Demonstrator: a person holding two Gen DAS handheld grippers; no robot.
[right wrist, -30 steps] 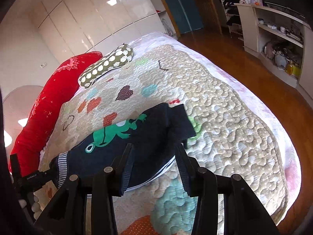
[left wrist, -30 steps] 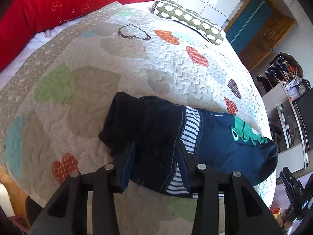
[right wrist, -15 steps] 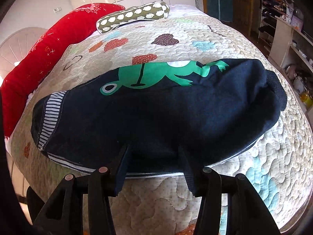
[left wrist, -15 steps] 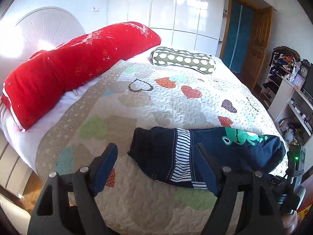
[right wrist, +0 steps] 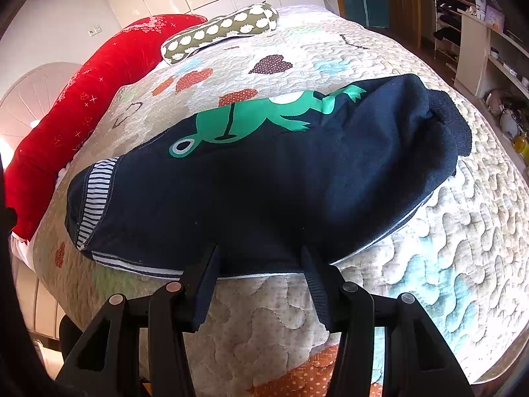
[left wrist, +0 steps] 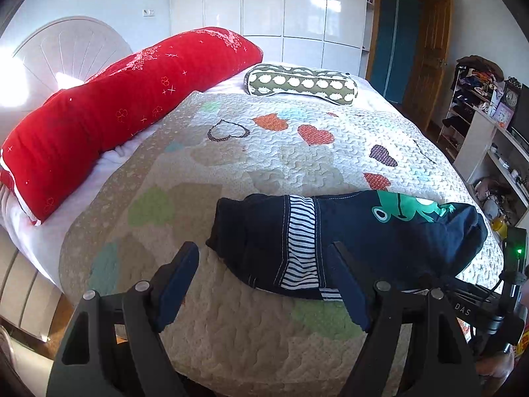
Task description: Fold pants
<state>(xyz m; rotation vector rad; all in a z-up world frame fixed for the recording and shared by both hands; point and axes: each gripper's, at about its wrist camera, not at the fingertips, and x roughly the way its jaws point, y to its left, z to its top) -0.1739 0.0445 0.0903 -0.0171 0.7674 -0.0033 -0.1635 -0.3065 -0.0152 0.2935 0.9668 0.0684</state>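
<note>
Lying folded, navy pants (right wrist: 264, 178), frog print.

pants (left wrist: 363, 231): dark navy, small, with a green frog print and a blue-and-white striped band
state: folded into a long flat bundle
pose: lying crosswise, striped end left, rounded end right
place: near edge of the bed's quilt (left wrist: 264, 172)

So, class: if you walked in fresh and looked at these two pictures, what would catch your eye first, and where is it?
First, the dark navy pants with a green frog print, lying folded on the near part of the heart-patterned quilted bedspread. Next, the long bright red bolster pillow along the bed's left side by the headboard. The right gripper sits at the pants' near edge.
</note>
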